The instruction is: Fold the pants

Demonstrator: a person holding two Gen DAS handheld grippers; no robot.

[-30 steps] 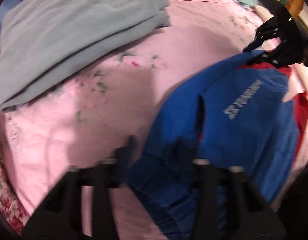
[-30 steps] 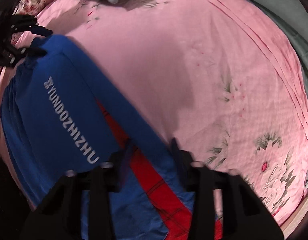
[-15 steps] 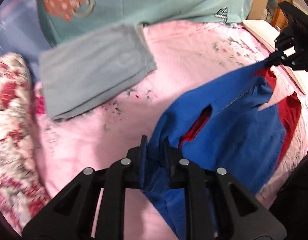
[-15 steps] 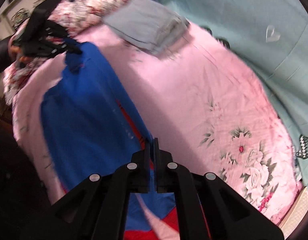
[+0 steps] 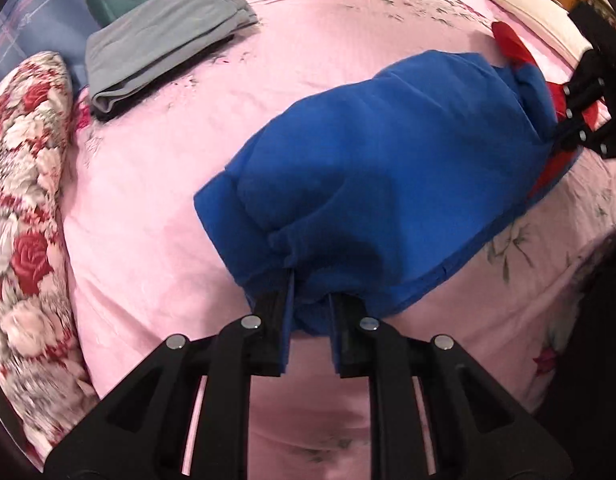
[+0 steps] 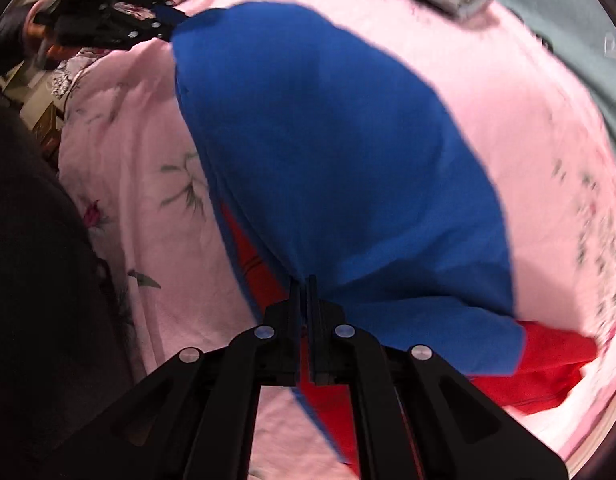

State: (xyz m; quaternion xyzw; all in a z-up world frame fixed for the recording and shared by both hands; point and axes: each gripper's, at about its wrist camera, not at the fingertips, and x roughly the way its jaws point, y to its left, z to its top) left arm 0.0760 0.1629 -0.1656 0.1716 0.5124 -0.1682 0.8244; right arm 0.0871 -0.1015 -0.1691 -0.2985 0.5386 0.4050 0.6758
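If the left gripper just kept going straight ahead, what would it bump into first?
The blue and red pants, which the left gripper already pinches; their blue cloth bunches directly ahead. Beyond lies the pink floral bedsheet, though depth is unclear.

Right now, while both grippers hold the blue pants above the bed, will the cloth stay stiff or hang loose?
Probably loose: the blue pants sag and wrinkle between the left gripper and the right gripper. They look light, since thin pinches at the fingers carry them. The free red part lies limp on the pink bedsheet, so it will likely drag.

Probably a bedroom: pink floral bedsheet (image 5: pixel 155 208), flowered pillow (image 5: pixel 23 200)
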